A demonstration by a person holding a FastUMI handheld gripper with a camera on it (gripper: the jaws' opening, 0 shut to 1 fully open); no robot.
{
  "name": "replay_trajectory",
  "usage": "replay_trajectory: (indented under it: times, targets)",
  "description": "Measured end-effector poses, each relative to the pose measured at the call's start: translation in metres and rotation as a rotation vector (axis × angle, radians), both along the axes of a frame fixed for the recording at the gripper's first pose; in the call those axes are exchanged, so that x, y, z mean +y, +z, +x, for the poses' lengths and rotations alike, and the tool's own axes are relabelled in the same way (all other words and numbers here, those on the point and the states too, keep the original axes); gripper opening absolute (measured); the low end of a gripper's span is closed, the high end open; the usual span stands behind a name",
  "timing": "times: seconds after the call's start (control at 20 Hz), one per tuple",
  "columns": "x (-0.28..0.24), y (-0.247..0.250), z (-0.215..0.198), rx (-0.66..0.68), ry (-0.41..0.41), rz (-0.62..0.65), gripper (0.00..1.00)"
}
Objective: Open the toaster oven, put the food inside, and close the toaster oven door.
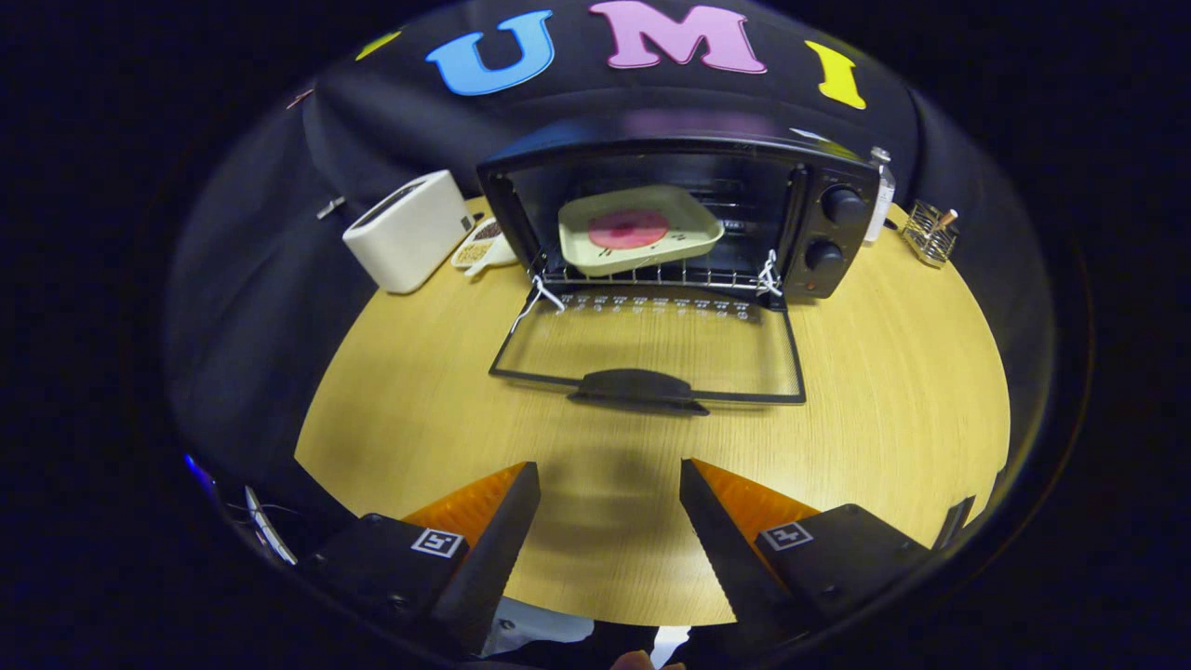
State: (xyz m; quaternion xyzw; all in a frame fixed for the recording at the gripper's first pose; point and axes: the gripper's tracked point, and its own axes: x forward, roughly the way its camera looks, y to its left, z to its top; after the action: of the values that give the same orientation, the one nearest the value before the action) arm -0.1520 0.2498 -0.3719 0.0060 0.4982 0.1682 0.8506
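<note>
The black toaster oven [828, 233] stands at the back of the wooden table with its glass door [651, 358] folded down flat toward me. The door's handle [637, 388] lies at its near edge. Inside, on the wire rack [651, 275], sits a cream tray [642, 231] holding a round pink piece of food [628, 229]. My gripper [609, 475] is open with nothing between its fingers, hovering over the table's near part, well short of the door handle.
A white toaster [409, 231] stands left of the oven, with a small patterned dish [482, 249] beside it. A wire holder [929, 233] and a white bottle [880, 191] sit right of the oven. The round table's edge [307, 437] curves around both sides.
</note>
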Motion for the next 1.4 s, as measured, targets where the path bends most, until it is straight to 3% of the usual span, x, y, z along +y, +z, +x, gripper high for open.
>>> replay_trajectory:
  times: [0.25,0.75,1.2,1.4]
  targets:
    - [0.005,-0.029,-0.011,0.069,0.02,-0.056,1.0]
    - [0.005,-0.065,0.003,0.128,-0.093,-0.103,1.0]
    - [-0.002,-0.072,0.053,0.02,-0.154,-0.161,0.98]
    - [-0.005,-0.074,0.07,0.053,-0.235,-0.147,0.98]
